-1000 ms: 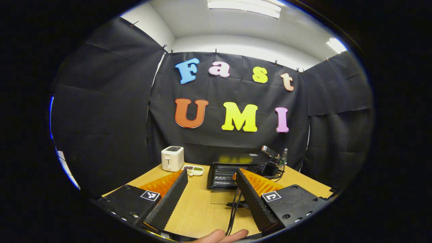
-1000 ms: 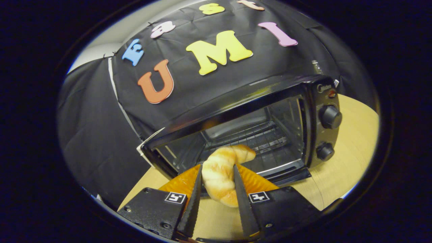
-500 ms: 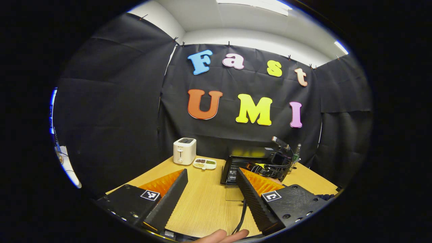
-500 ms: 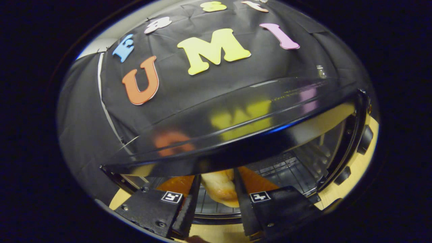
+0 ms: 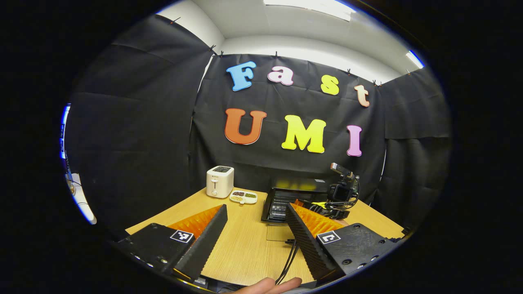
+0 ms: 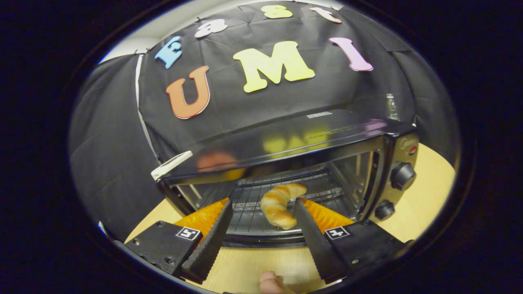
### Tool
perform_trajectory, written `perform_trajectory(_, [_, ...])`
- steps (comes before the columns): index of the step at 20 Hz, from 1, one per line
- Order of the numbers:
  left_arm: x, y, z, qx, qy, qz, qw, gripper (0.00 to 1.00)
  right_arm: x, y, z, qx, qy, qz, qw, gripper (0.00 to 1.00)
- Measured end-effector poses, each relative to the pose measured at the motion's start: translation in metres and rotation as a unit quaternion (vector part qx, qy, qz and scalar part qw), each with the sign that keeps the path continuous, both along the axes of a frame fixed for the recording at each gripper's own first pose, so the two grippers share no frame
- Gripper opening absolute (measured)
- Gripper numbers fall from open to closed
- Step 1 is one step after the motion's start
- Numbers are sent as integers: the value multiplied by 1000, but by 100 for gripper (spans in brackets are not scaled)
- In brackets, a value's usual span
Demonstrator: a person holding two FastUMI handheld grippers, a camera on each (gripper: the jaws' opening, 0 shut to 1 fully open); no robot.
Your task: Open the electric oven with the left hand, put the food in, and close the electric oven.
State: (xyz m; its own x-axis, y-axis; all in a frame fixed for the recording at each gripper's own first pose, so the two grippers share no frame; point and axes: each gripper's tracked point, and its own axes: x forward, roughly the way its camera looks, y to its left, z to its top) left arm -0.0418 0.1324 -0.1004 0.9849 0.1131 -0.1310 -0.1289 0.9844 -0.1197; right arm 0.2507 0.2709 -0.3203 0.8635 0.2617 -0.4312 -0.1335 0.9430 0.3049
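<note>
The wooden table [image 5: 245,245] spans the lower centre of the left gripper view. The electric oven [image 6: 294,163] occupies the centre of the right gripper view, cavity exposed. The right gripper [image 6: 262,212], lower centre, is spread and grips nothing. The left gripper [image 5: 255,216], lower centre, is likewise spread and empty. The croissant [image 6: 280,202] lies on the oven rack, centre frame, between the right gripper's fingers, apart from them.

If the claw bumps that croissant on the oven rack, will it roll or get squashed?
The croissant is curved and lies flat on the wire rack, so it would probably slide, not roll. Its puffy, flaky look suggests it is light and easily crushed.
</note>
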Motion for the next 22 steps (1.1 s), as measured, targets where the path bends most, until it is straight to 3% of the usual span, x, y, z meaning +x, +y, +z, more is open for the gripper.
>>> perform_trajectory(3, [-4,-4,-5,3,7,1,1000,94,-39,-8,22,43,-1,15,999,94])
perform_trajectory(6, [0,-14,-14,-12,16,-4,1000,94,-72,-30,42,54,-8,36,998,94])
perform_trajectory(10, [17,-39,-41,-31,40,-25,998,94,-99,-92,80,16,-56,-6,998,92])
perform_trajectory(13, [32,-78,-78,-40,82,-70,993,94,-120,-133,107,-2,-68,-36,997,93])
perform_trajectory(18, [58,-123,-128,-9,149,-118,982,94,-153,-175,164,5,-99,-32,995,93])
perform_trajectory(22, [73,-149,-170,-26,194,-131,972,94,-191,-214,189,-14,-109,-45,993,93])
